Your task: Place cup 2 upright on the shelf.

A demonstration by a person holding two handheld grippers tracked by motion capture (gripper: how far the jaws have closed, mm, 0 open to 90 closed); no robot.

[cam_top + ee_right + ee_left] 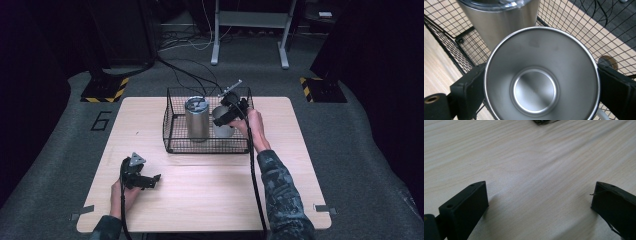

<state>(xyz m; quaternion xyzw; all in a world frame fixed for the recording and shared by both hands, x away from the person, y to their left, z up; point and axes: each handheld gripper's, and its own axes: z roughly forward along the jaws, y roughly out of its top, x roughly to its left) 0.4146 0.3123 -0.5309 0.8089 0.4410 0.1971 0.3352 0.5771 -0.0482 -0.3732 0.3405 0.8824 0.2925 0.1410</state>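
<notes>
On my far left, at about seven o'clock on the worktop (210,200), I have the left gripper (156,178) resting low in the person's left hand (125,197), its grey three-cornered plate up and its nose aimed toward three o'clock. In the left gripper view its fingers (466,205) stand wide apart with nothing but bare pale wood grain between them; they hold nothing, and a dark corner of something peeks in at twelve o'clock of that view, too little of it to name.

Moving toward the middle, the wire basket (172,135) sits at roughly twelve o'clock on the worktop, near its far edge. Inside it, in the left half, a tall steel tumbler (197,120) stands upright with a clear lid on top.

Just to its right, inside the basket, is the steel cup (223,129), open mouth up. My right gripper (220,119) reaches in over the basket's right half, the person's right hand (252,125) and patterned sleeve behind it toward five o'clock. In the right gripper view the fingers (469,87) are closed against the cup (541,80) from both sides, pressing its rim at nine and three o'clock, and I look straight down into its shiny base. The tumbler (499,22) stands just beyond at eleven o'clock, close beside the cup; whether they touch I cannot tell.
</notes>
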